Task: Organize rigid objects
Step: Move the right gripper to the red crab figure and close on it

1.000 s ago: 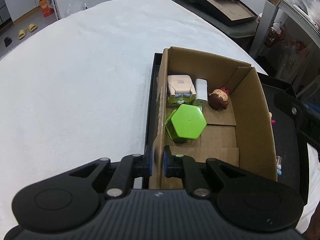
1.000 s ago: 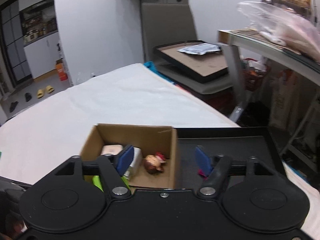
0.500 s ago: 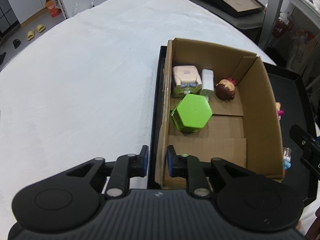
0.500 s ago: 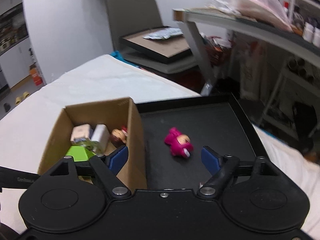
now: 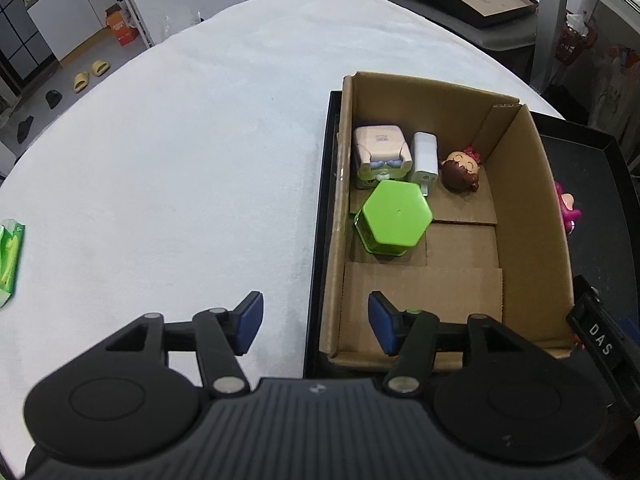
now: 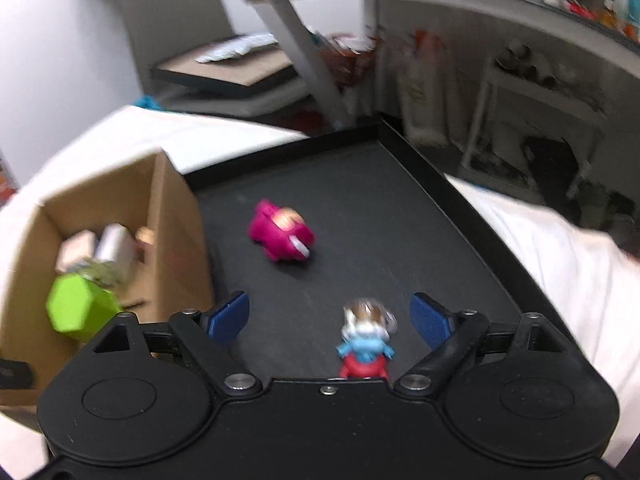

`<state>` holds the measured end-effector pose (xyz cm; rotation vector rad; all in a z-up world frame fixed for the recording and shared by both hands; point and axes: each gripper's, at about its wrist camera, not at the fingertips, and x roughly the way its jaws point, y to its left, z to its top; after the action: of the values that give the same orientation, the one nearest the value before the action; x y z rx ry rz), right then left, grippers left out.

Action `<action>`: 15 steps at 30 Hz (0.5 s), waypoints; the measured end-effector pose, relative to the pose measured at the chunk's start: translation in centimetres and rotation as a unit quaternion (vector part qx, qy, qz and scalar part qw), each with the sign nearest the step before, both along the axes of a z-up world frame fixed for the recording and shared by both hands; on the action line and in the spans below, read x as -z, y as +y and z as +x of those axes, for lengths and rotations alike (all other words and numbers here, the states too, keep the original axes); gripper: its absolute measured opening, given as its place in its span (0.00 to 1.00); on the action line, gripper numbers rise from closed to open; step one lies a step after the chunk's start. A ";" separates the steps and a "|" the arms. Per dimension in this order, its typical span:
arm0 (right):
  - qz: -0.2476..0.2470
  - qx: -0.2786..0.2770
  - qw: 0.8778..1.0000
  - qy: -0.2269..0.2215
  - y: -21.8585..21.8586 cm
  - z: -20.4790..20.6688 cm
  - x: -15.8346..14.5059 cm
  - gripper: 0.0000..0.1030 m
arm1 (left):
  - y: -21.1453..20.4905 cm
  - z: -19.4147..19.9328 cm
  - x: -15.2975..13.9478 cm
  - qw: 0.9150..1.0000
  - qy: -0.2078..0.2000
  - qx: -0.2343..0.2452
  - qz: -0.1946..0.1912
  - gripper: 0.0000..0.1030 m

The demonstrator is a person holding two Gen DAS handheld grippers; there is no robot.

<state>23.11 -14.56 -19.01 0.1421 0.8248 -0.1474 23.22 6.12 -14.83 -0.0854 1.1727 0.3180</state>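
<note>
A cardboard box (image 5: 516, 208) stands in a black tray (image 6: 380, 216). In it lie a green hexagonal container (image 5: 394, 218), a beige cube toy (image 5: 380, 150), a white charger (image 5: 425, 156) and a brown-haired doll head (image 5: 460, 170). My left gripper (image 5: 316, 322) is open, its jaws astride the box's near left wall. On the tray lie a magenta toy (image 6: 280, 236) and a small blue-and-red figure (image 6: 366, 340). My right gripper (image 6: 330, 320) is open, with the figure between its fingers, apart from both pads.
The tray rests on a white-covered table (image 5: 180, 160). A green packet (image 5: 10, 252) lies at the table's left edge. A metal desk (image 6: 360, 12) and cluttered shelves stand beyond the tray. The right gripper's edge (image 5: 600, 344) shows in the left wrist view.
My left gripper has let go of the box's left wall and opened. My right gripper has swung right and down over the tray, bringing the small figure between its fingers.
</note>
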 end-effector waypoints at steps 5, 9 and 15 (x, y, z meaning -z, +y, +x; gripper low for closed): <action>0.019 0.010 1.000 -0.020 -0.6 -0.6 0.5 0.84 | -0.7 0.3 -0.2 1.000 0.003 0.005 0.013 0.56; 0.025 0.008 1.000 -0.013 -0.9 -0.5 0.4 0.84 | -1.3 0.6 -0.1 1.000 0.008 0.009 0.023 0.57; 0.043 0.014 0.999 -0.002 -1.7 -0.3 0.4 0.80 | -1.8 1.0 0.1 0.999 0.016 0.008 0.034 0.57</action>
<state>22.85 -16.25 -19.44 0.2338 0.8255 -0.1377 24.23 4.28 -14.97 -0.0120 1.1923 0.3455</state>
